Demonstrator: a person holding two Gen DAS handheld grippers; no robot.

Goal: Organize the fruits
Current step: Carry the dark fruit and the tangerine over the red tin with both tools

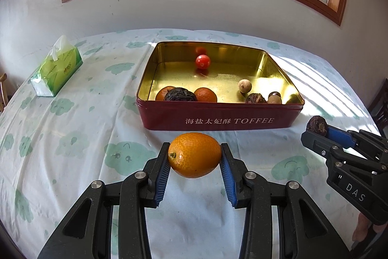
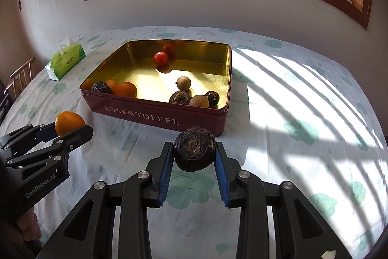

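Left tongs (image 1: 195, 157) clenched a small, firm kumquat (image 1: 195, 155) across its ends; right tongs (image 2: 194, 155) gripped a wrinkled, probably hard water chestnut (image 2: 194, 149) by its sides.

The red tin (image 1: 218, 121) is showing "海盐太妃酥 TOFFEE" in white on its front wall. The right gripper (image 1: 315, 131) is bearing "DAS" (partly cut off), and the left gripper (image 2: 70, 130) is carrying "GenRobot.AI".

Counter (image 1: 72, 137): covered by a white cloth with green cloud prints.
Toffee tin (image 1: 218, 120): red, open, resting mid-counter.
Tissue box (image 1: 57, 72): green, far left, well apart from the tin.
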